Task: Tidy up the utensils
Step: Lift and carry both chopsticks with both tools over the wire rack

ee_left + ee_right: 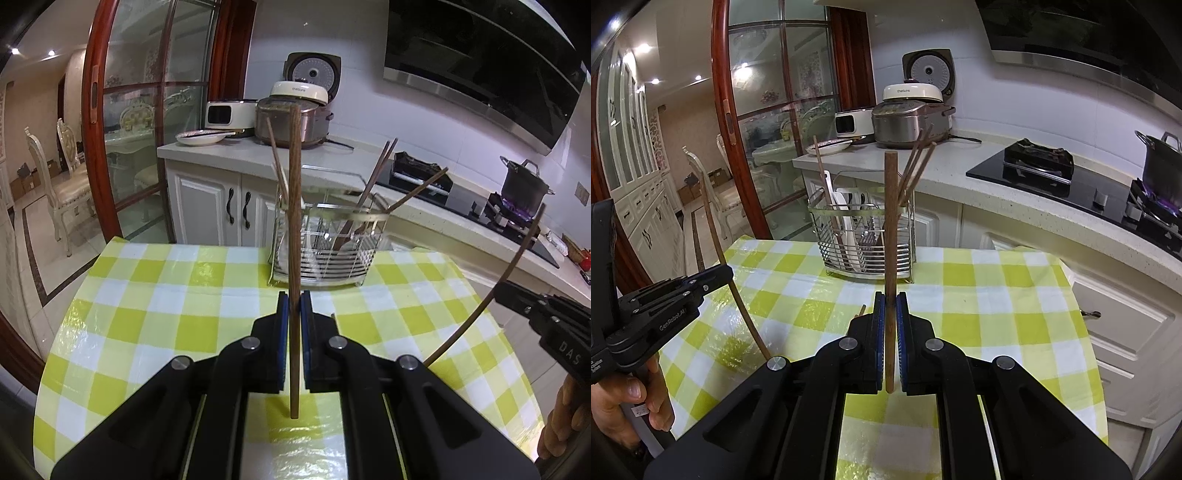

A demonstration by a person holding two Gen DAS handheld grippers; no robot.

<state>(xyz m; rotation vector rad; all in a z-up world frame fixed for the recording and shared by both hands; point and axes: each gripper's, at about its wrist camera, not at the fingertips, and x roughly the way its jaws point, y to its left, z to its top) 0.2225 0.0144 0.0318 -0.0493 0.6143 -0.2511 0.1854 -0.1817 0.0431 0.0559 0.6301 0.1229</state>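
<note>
Two black handheld grippers with blue pads hover over a table covered in a yellow-green and white checked plastic cloth (155,295). Each holds one long, slim, dark brown wooden chopstick, smooth and straight, standing nearly upright.

The left gripper (294,314) has its jaws closed tight on its chopstick (294,229), pinching it below the middle; the stick's lower end hangs just above the cloth and its top points to twelve o'clock. The right gripper (890,317) is closed the same way on the second chopstick (891,229), also upright, with a blunt squared top. In the left view the right gripper sits at four o'clock, its stick bent into a curve by the lens; in the right view the left gripper appears at nine o'clock, with a person's hand (624,402) wrapped round its handle.

At twelve o'clock from both grippers, at the far edge of the table, stands a shiny silver wire utensil basket (866,254) with separate compartments. Several more brown chopsticks (916,166) lean out of its right-hand compartment, fanning toward one o'clock. One chopstick and a white-handled utensil (834,195) stand in its left side, and dark-handled cutlery sits in the middle; I cannot tell which pieces exactly.

Beyond the table, a white worktop carries a steel rice cooker (908,123) with its lid raised, and a lidded steel pot (524,184) sits over a lit burner at two o'clock.
</note>
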